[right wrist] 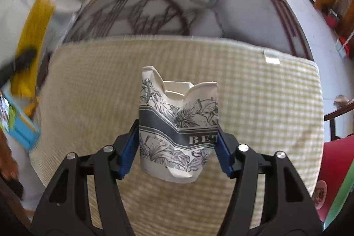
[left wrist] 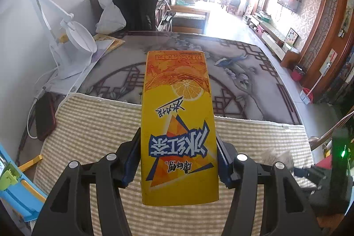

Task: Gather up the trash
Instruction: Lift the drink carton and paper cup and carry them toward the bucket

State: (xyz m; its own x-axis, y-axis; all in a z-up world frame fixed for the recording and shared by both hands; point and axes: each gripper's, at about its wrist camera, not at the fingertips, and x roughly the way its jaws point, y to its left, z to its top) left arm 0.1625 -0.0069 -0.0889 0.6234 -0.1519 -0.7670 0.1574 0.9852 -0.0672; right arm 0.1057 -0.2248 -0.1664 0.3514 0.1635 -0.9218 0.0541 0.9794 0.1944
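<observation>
In the left wrist view my left gripper (left wrist: 178, 154) is shut on a yellow iced-tea drink carton (left wrist: 177, 121), which points forward above the checked cloth (left wrist: 88, 125). In the right wrist view my right gripper (right wrist: 178, 145) is shut on a crumpled white paper cup with a dark flower print (right wrist: 177, 125), held above the same cloth (right wrist: 265, 103). The yellow carton also shows blurred at the left edge of the right wrist view (right wrist: 33, 41), with the left gripper around it.
The cloth lies on a table with a grey patterned cover (left wrist: 232, 72). A white desk lamp (left wrist: 73, 45), a dark phone on a cable (left wrist: 45, 116) and a blue plastic object (left wrist: 20, 196) stand at the left. A red object (right wrist: 336, 169) is at the right.
</observation>
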